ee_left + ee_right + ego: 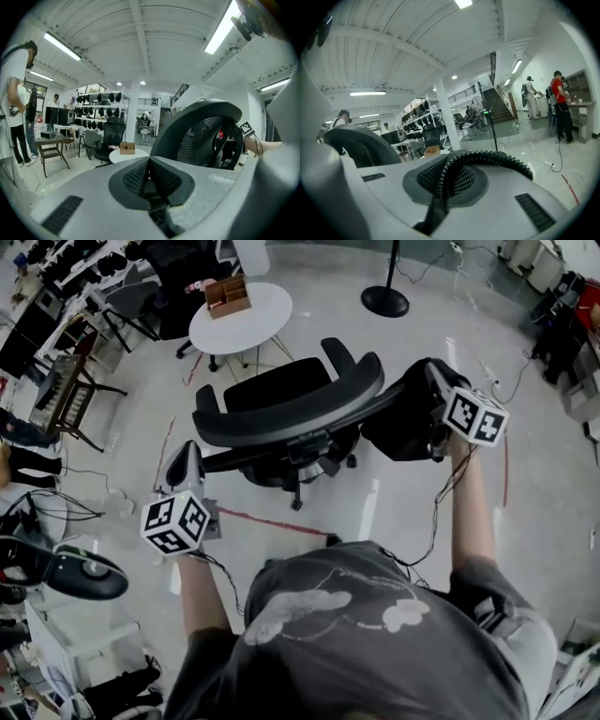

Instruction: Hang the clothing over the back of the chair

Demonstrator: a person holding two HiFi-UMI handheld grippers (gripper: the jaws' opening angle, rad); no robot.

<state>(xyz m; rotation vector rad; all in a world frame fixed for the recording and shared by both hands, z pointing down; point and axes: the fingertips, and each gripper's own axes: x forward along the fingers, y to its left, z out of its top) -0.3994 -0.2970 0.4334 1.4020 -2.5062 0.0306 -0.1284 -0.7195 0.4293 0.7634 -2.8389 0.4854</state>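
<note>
A black office chair [281, 413] stands in front of me, its curved mesh back [291, 418] turned toward me. A black garment [403, 423] hangs bunched by the right end of the chair back. My right gripper [433, 371] is shut on it. In the right gripper view a ribbed black edge of the garment [487, 158] loops out from between the closed right gripper [443, 183]. My left gripper [183, 454] is lower, at the left of the chair, shut with nothing between its pads [140, 176]. The chair back [201, 136] fills the right of the left gripper view.
A round white table [253, 329] with a wooden box [228, 296] stands behind the chair. A black stand base [384, 301] is further back. A wooden chair [61, 395] and desks line the left. Cables and red tape cross the floor. People stand at both sides of the room.
</note>
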